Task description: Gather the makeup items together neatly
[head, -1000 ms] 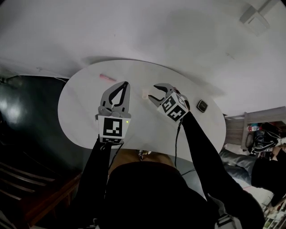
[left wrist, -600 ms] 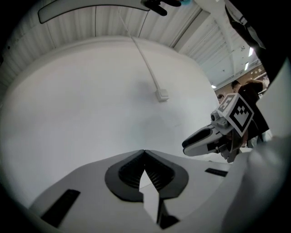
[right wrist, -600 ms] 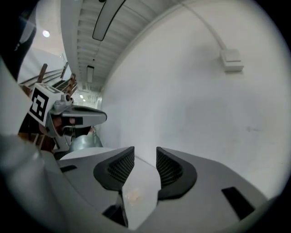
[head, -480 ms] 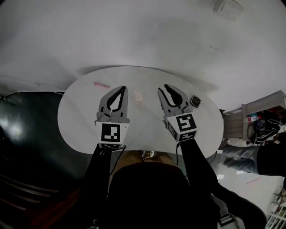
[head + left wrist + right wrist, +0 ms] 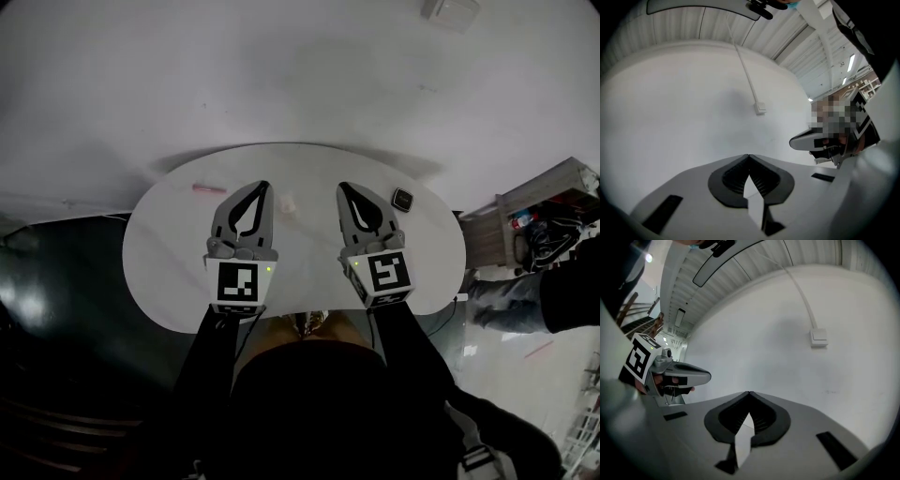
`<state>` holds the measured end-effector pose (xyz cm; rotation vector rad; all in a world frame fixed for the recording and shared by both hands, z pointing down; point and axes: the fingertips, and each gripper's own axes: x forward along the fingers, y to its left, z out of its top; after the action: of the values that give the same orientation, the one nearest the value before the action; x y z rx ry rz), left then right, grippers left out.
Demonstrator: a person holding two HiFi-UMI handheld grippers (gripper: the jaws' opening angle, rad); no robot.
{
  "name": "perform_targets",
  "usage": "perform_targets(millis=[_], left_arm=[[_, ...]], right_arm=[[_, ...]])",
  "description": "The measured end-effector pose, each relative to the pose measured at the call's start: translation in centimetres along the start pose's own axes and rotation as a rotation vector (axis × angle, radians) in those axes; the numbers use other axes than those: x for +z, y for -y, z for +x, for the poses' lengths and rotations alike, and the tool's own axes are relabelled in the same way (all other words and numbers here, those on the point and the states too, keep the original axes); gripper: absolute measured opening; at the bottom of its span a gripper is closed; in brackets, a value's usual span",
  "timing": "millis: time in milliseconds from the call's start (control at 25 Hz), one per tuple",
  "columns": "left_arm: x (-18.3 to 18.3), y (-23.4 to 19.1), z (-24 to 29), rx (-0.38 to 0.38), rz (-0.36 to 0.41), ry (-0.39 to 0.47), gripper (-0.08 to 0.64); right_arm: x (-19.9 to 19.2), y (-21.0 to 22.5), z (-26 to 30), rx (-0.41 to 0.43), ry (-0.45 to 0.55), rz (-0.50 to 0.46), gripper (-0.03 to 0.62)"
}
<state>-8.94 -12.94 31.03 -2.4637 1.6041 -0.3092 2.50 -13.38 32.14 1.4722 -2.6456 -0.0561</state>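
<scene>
On the white oval table [image 5: 164, 253], three small items lie toward the far edge. A pink stick [image 5: 209, 188] is on the left, a small pale item [image 5: 290, 202] in the middle, and a black compact [image 5: 402, 199] on the right. My left gripper [image 5: 263, 186] and right gripper [image 5: 341, 187] hover side by side above the table, both pointing at the wall. Both are shut and empty. In the left gripper view, the left gripper [image 5: 748, 155] has its tips together; in the right gripper view, the right gripper [image 5: 749, 393] looks the same. The pale item lies between the two grippers.
A white wall rises behind the table, with a cable running down to a small box [image 5: 760, 109] [image 5: 819, 338]. A cluttered shelf unit [image 5: 544, 220] stands to the right of the table. Dark floor lies to the left.
The right gripper was open near the pale item. It has shut empty and drawn back level with the left gripper. The left gripper has hardly moved.
</scene>
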Motion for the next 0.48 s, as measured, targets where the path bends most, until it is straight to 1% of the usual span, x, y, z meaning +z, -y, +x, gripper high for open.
perform_targets(millis=[80,200,360,480], left_arm=[[0.1,-0.5,-0.3,-0.004,-0.02,0.017,0.015],[-0.2,-0.9,-0.6,-0.024,-0.013,0.015,0.015],[-0.3,-0.5,-0.8,-0.059,-0.044,0.053,0.015],[-0.4,-0.1,-1.0,-0.081,-0.047,0.073,0.015]], right_arm=[[0.2,-0.5,0.0,-0.008,-0.002,0.003,0.028],[0.1,-1.1,-0.1,-0.025,-0.006,0.008,0.028],[-0.4,-2.1,-0.2,-0.04,-0.009,0.012,0.028],[-0.9,-2.5,-0.6,-0.056,-0.018,0.002,0.028]])
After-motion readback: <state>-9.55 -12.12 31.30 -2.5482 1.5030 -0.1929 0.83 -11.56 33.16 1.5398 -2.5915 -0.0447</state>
